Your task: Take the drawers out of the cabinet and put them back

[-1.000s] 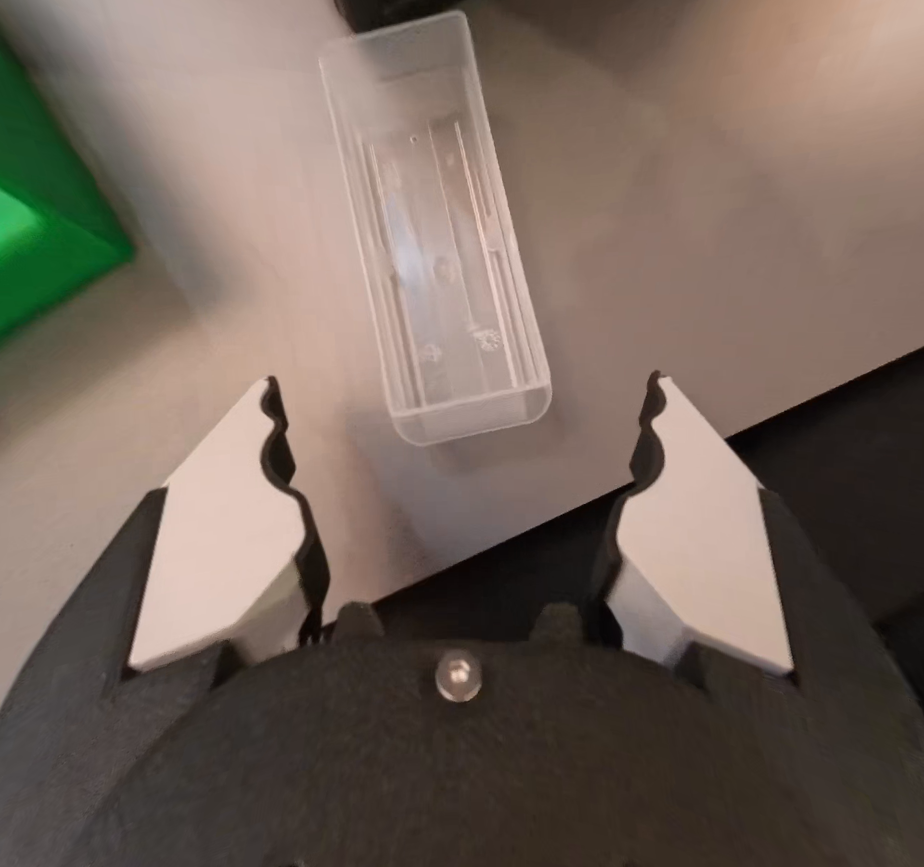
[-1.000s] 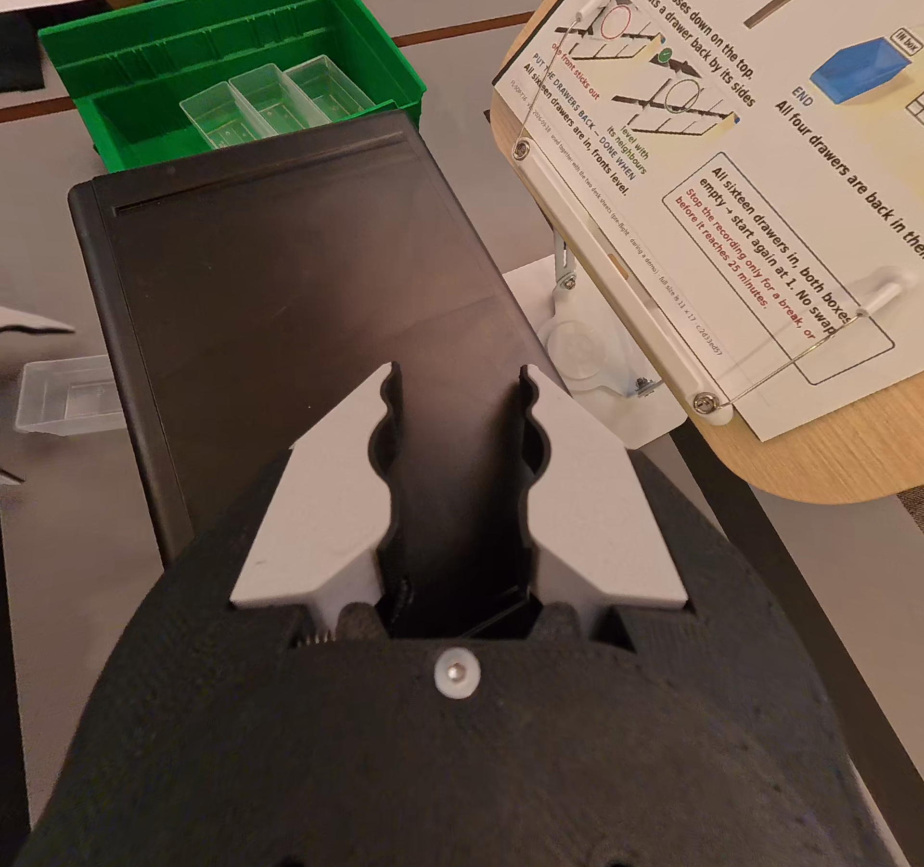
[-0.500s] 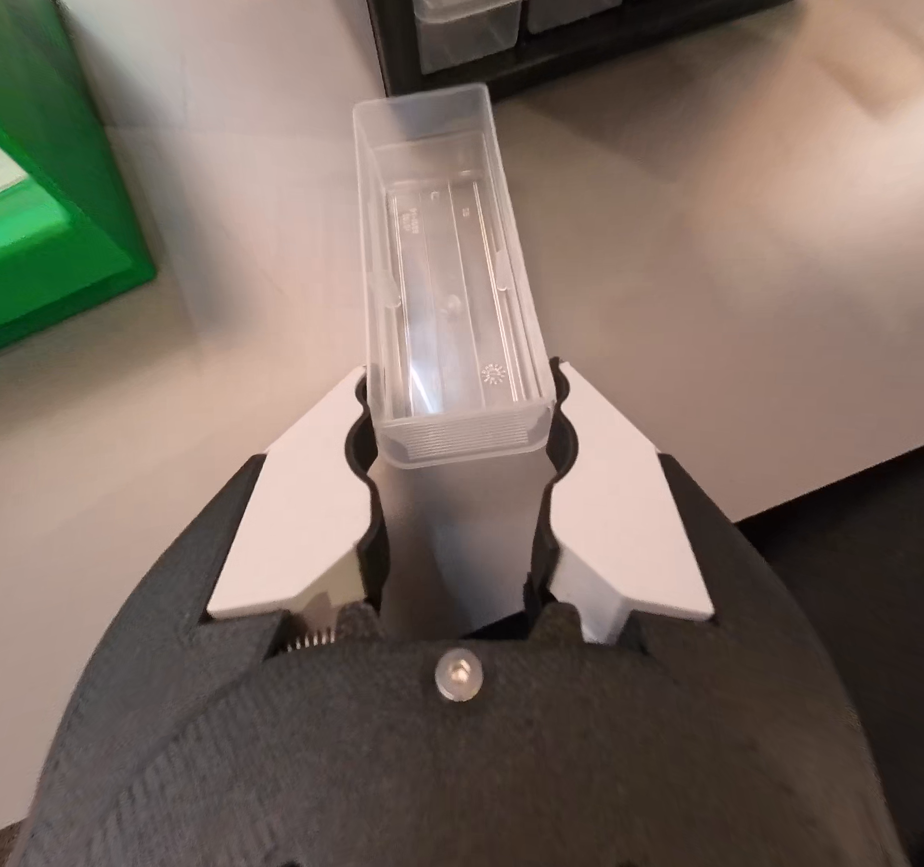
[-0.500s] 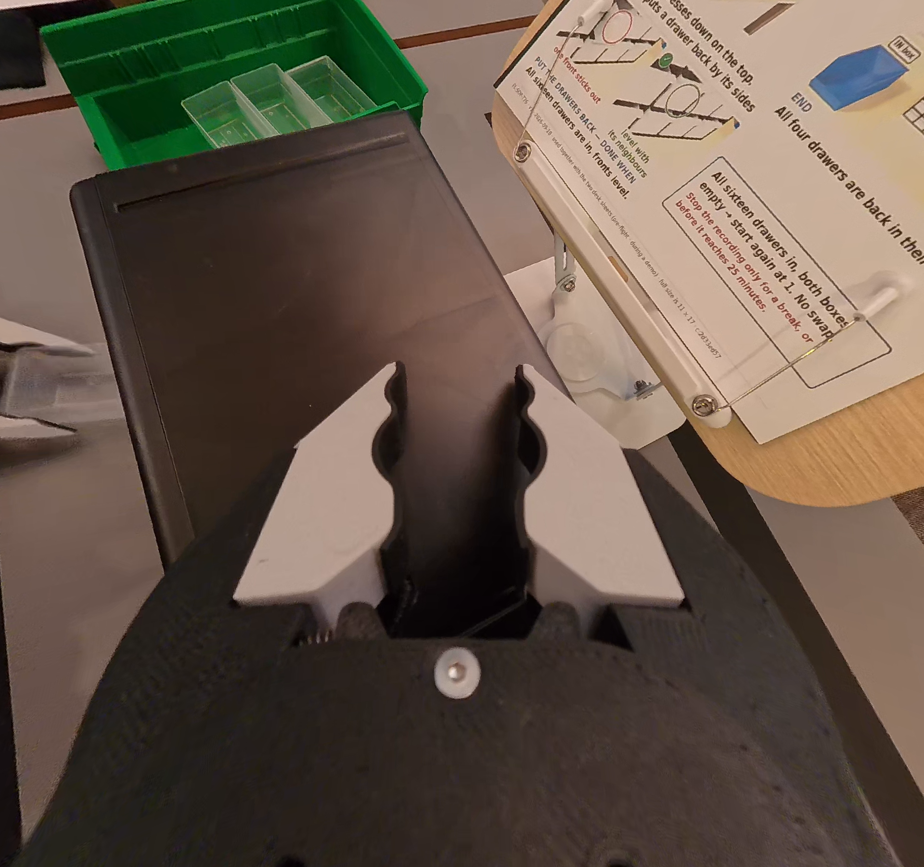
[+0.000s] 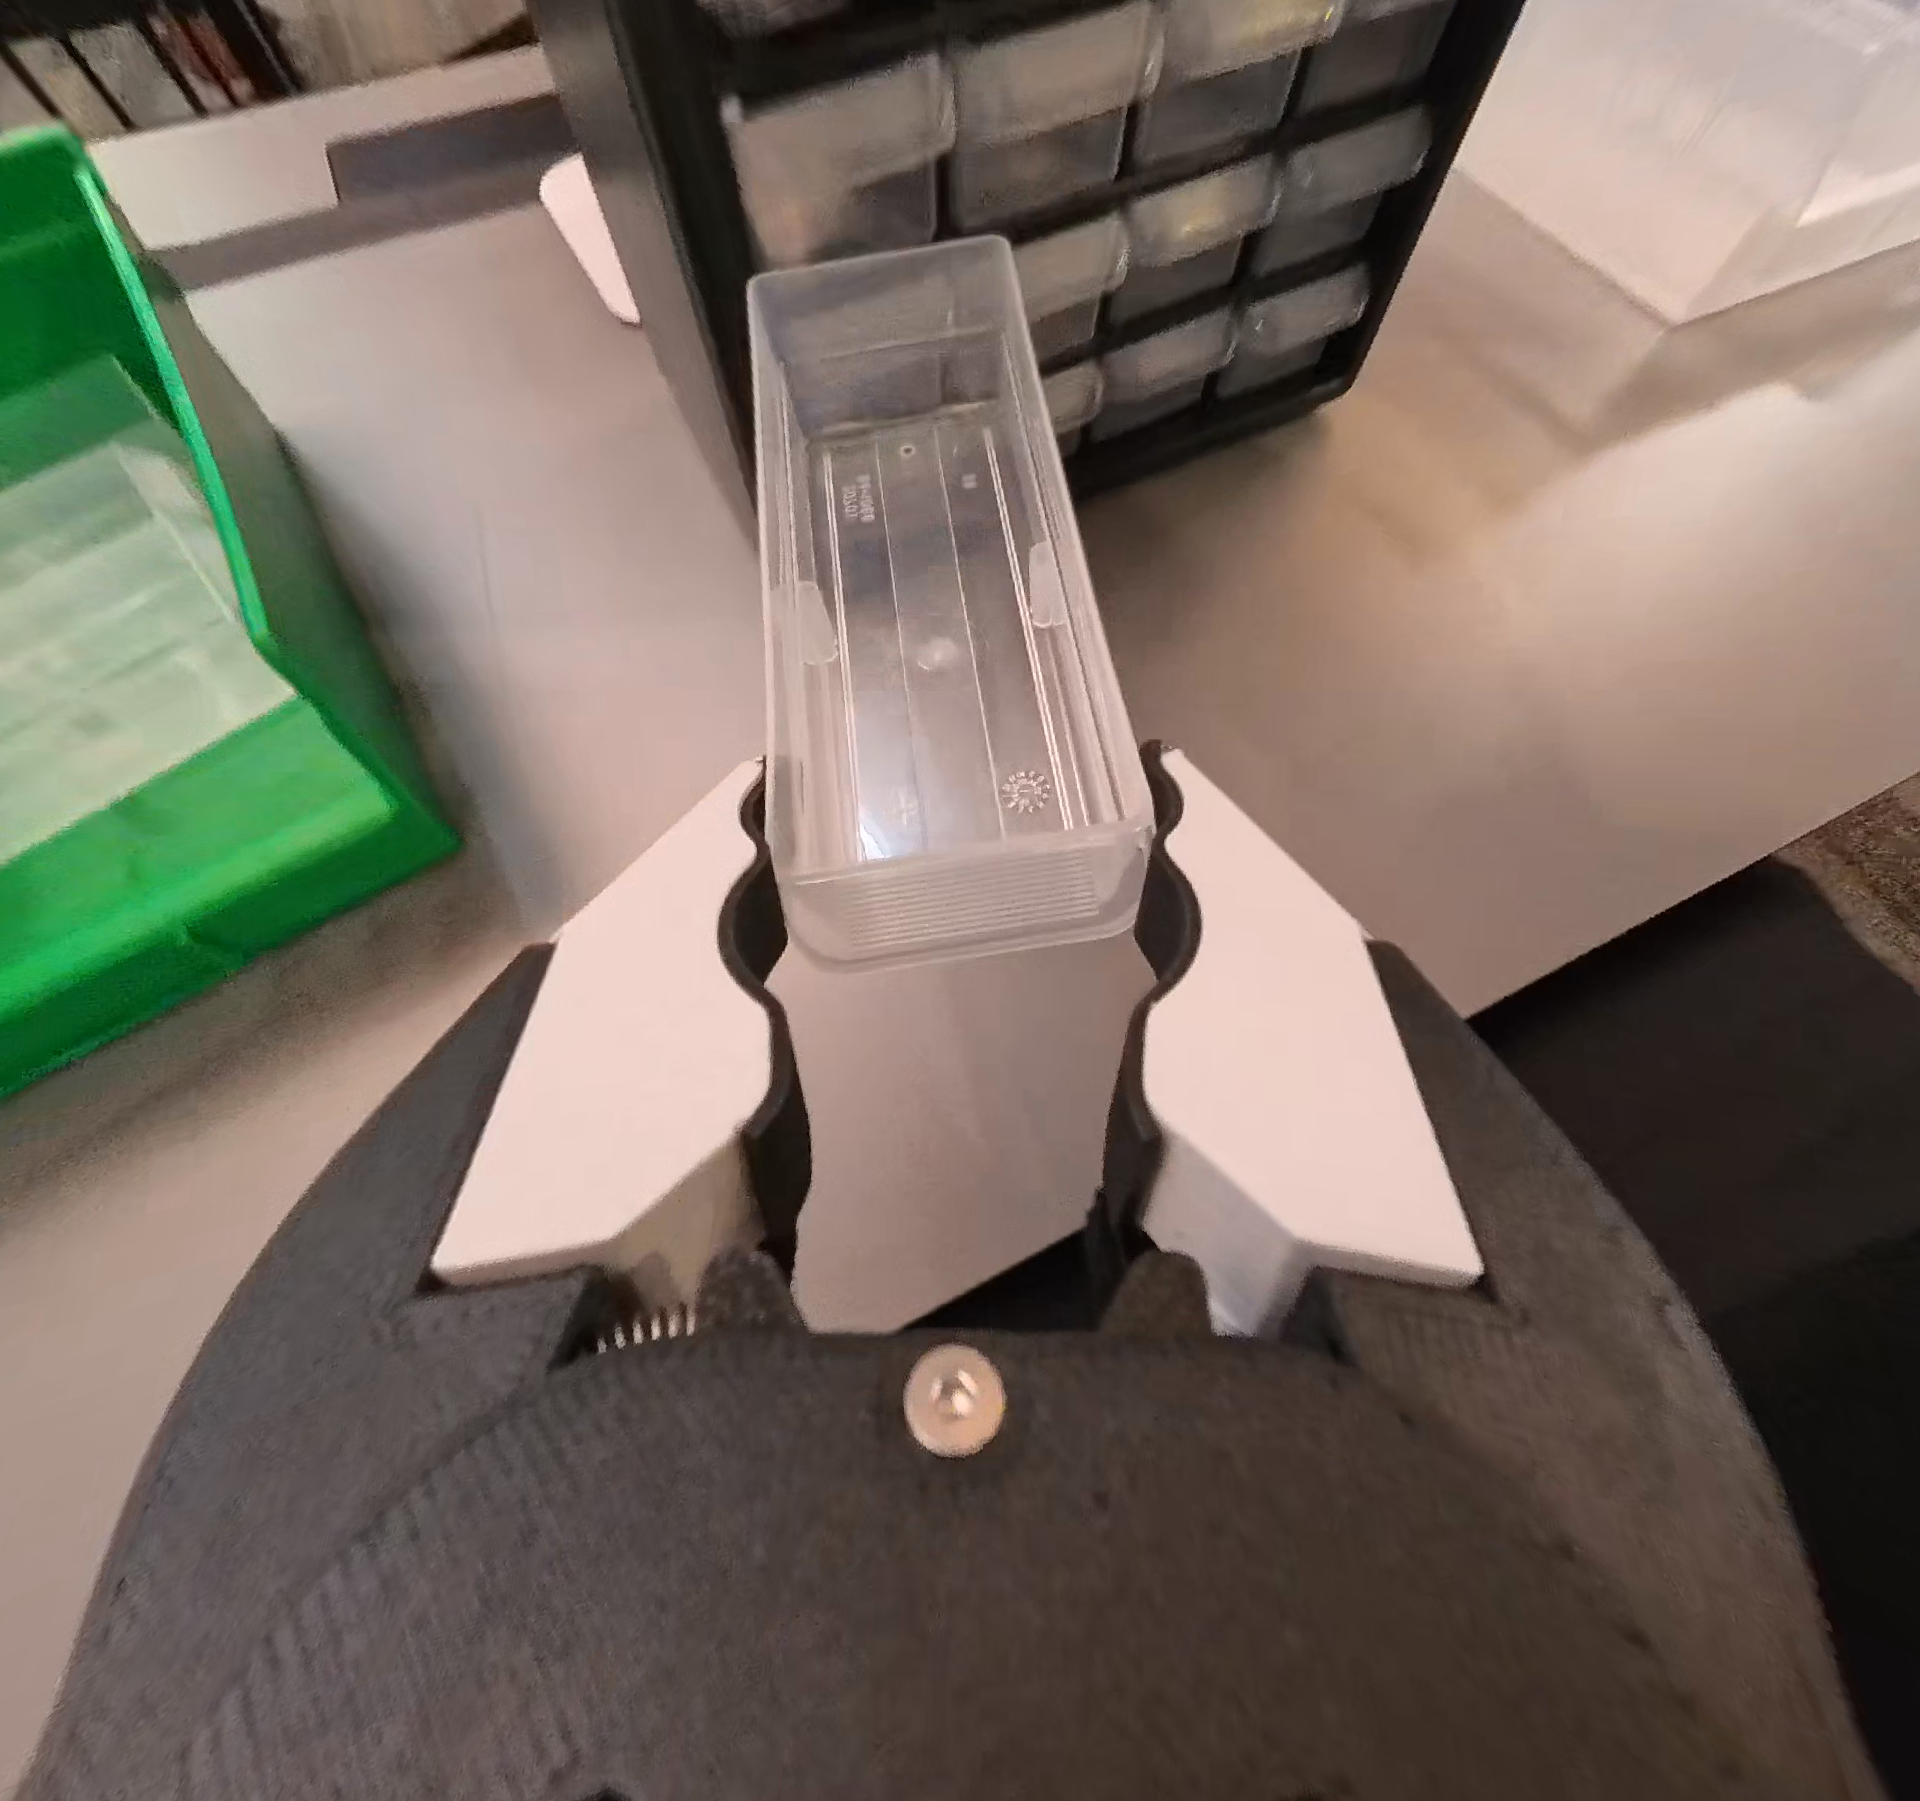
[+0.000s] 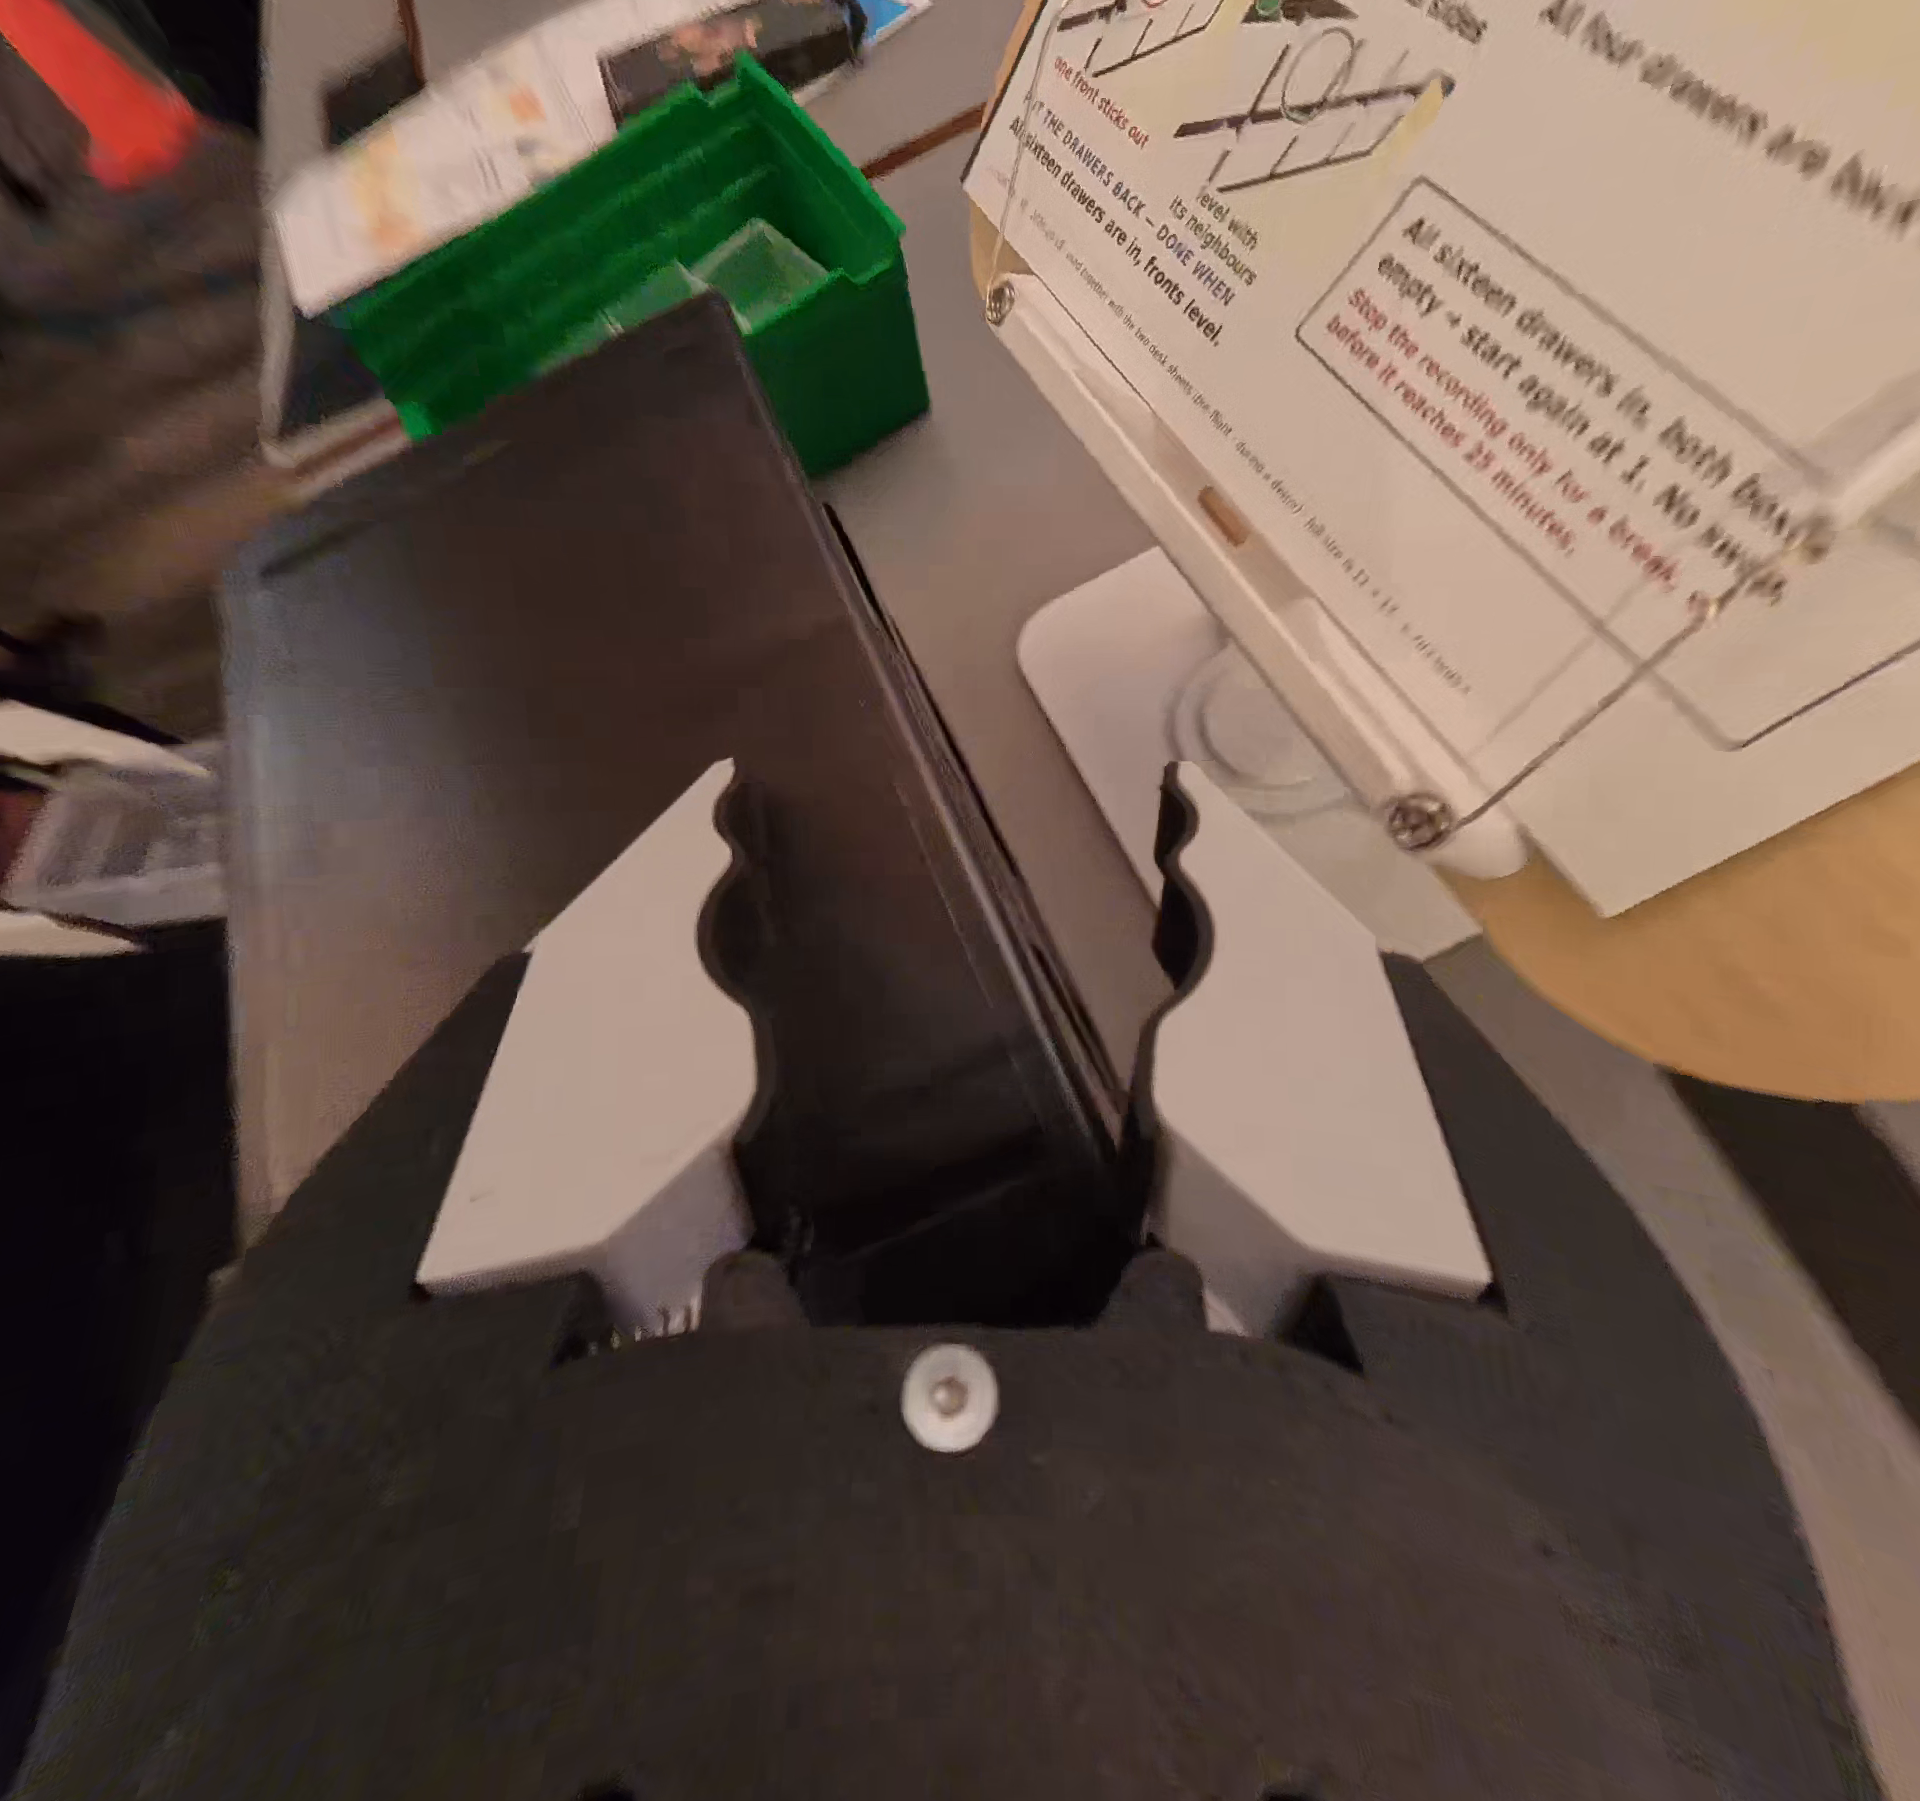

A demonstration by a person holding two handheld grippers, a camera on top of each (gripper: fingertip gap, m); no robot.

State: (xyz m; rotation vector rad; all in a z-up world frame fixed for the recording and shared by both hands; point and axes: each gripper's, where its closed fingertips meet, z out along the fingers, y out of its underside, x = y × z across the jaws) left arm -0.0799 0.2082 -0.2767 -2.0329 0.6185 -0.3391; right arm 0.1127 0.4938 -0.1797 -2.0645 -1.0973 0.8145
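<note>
Left gripper (image 5: 956, 847): a broad, rounded black body with a ribbed, layered plastic texture fills the lower half of the left wrist view. Two pale grey wedge-shaped fingers (image 5: 644, 1034) rise from it at 11 and 1 o'clock, each lined on its inner edge with a wavy black pad. A silver hex-socket screw (image 5: 954, 1416) sits at the body's centre, and a small coiled metal spring (image 5: 644, 1327) shows at 9 o'clock of it.

Right gripper (image 6: 951, 920): the same build, with a black textured body, grey fingers (image 6: 1288, 1045) with scalloped black pads, and a silver centre screw (image 6: 948, 1397).
</note>
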